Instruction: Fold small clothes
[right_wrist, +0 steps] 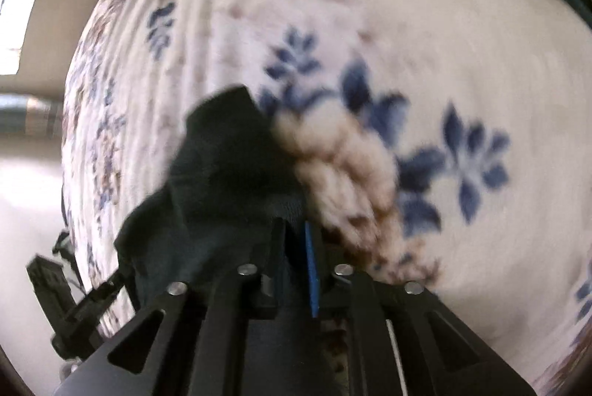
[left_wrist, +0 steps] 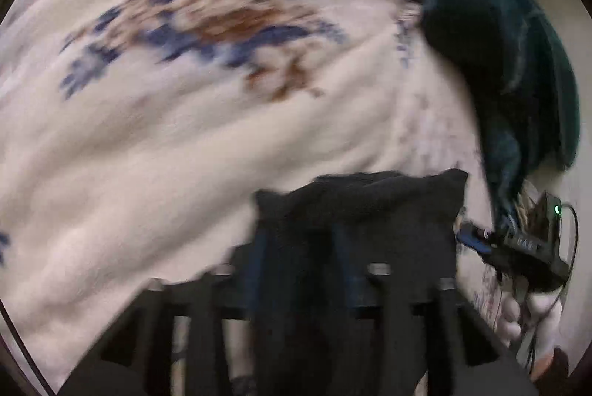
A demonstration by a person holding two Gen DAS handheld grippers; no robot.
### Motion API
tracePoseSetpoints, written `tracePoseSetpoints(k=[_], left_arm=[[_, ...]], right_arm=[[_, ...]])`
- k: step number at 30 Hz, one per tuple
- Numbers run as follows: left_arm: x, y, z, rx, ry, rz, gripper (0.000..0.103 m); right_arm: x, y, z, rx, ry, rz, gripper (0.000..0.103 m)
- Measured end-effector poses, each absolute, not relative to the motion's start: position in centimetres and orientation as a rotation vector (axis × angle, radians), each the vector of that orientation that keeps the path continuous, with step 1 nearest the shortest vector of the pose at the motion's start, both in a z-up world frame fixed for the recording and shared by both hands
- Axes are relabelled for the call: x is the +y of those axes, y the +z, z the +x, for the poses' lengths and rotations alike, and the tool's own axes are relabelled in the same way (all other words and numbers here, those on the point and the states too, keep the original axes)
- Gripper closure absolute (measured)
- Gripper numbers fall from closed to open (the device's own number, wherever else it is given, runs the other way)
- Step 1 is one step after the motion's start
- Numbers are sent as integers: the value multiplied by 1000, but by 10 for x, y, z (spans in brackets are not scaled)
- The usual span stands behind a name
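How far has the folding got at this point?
Done: nothing visibly folded. In hand: a small dark garment, bunched over the floral blanket, draped at the left gripper and right gripper. Left: folding it; the teal garment lies untouched.

A cream floral blanket [left_wrist: 185, 144] covers the surface beside beige walls [right_wrist: 40, 26].

No text is being shown clearly; faint marks on the right gripper [left_wrist: 477, 240] are too blurred to be read.
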State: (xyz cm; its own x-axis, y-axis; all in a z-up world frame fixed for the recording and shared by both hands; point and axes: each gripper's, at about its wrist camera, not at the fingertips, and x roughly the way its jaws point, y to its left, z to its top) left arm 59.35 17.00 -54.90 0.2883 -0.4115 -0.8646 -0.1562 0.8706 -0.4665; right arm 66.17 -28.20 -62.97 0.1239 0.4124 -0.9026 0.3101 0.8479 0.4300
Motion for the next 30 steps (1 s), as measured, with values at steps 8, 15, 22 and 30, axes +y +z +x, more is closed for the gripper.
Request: tracePoseSetpoints(k=[8,15,22,30], left_arm=[[160,-565,629,1310,-119,-471,60],[150,-503,558,1272,-203,-492,50],[131,-553,480,1452,-83,-277,47],[169,-537,476,1386,-119,-445,49]], right_arm=[[-254,-650,719,1534,76,338,48],[-251,-611,683,1562,99,463,46],[-234,-624,544,1707,114,472,46],[-214,-646,503,1641,70,451,39]])
